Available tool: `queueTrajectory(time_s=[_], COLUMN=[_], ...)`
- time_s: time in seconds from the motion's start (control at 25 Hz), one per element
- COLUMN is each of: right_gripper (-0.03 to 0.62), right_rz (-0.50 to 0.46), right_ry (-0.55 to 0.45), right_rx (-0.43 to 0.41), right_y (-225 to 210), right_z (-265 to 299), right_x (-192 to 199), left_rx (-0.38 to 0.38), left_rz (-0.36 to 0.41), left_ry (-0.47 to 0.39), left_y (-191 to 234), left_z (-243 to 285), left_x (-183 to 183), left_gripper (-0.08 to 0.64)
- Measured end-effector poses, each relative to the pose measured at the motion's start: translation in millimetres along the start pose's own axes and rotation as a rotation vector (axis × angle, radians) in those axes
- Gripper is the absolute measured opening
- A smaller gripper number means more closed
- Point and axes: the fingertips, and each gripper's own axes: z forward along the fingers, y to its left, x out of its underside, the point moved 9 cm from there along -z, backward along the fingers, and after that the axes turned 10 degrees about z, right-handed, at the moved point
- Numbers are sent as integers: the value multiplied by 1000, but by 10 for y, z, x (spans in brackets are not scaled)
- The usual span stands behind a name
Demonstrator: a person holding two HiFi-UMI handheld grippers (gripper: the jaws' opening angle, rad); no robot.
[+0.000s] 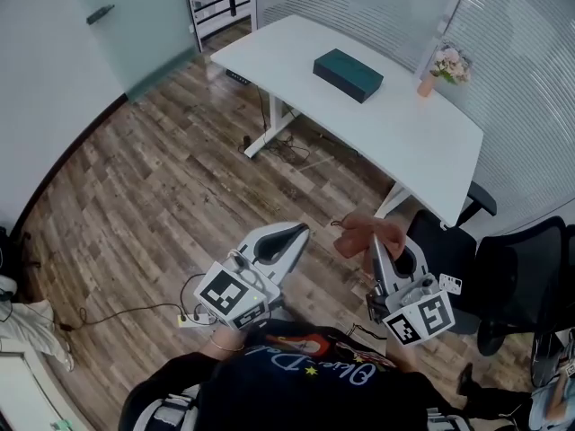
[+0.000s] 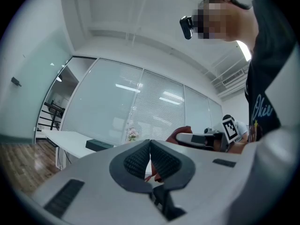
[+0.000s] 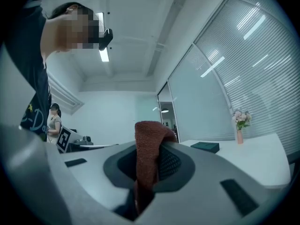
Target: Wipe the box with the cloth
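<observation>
While the box (image 1: 348,74) lies on the counter (image 1: 395,137), upper middle of the frame and well apart from both grippers, the right gripper (image 1: 375,250) jaws grasp the cloth (image 1: 364,233). Bring the cloth flat onto the lid. The left gripper (image 1: 299,233), jaws clenched on nothing, can probably steady the box.

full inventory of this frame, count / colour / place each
white desk: 1, white, upper head view
rectangular dark teal box: 1, dark teal, lying on the desk
small pink vase of flowers: 1, pink, on the desk, right of the box
black office chairs: at least 2, black, right of the desk
wood-plank floor: brown, underfoot
reddish-brown knitted cloth: 1, clamped in the right gripper
left gripper: grey, jaws together, empty
right gripper: grey, closed on the cloth
</observation>
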Motion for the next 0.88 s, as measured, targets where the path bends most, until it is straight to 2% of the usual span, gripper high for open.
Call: queueTrajectory(time_s=[0.44, 0.88], right_gripper=[41, 41], right_rz=[1, 31], right_ry=[8, 44], right_rx=[19, 6], right_y=[92, -46], right_z=[415, 760], right_x=[129, 245], left_rx=[-1, -76], left_rz=[-8, -17], left_ry=[5, 22], left_y=[427, 740], left_z=[-163, -265], left_x=[60, 163], left_gripper=[5, 5])
